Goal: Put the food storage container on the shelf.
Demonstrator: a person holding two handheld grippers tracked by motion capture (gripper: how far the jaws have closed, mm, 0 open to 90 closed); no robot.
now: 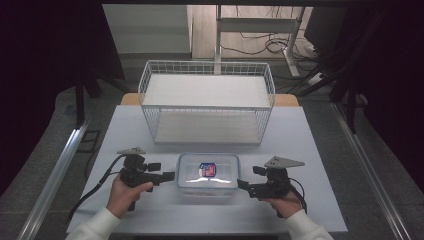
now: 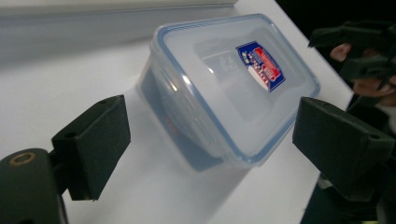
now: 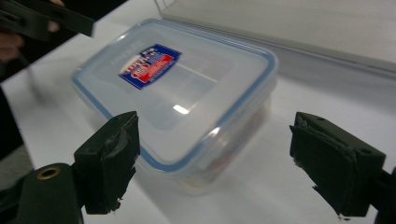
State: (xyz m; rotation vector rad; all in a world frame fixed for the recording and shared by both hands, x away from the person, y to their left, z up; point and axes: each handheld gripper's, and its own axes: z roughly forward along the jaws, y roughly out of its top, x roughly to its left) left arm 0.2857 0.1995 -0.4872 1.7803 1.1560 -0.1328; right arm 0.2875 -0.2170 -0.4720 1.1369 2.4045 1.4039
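A clear plastic food box (image 1: 207, 176) with a blue-rimmed lid and a red-and-blue sticker lies flat on the white table, near its front edge. My left gripper (image 1: 169, 176) is held just off the box's left end, jaws open and pointing at it. In the left gripper view the box (image 2: 224, 88) lies ahead between the spread jaws, not touched. My right gripper (image 1: 242, 186) faces the box's right end, also open. In the right gripper view the box (image 3: 177, 88) sits ahead of the gripper (image 3: 212, 161), with its wide-apart jaws holding nothing.
A white wire basket (image 1: 207, 102) with a pale liner stands behind the box, toward the table's far side. The table (image 1: 310, 150) has bare room on both sides of the box. A desk frame and cables lie on the floor beyond.
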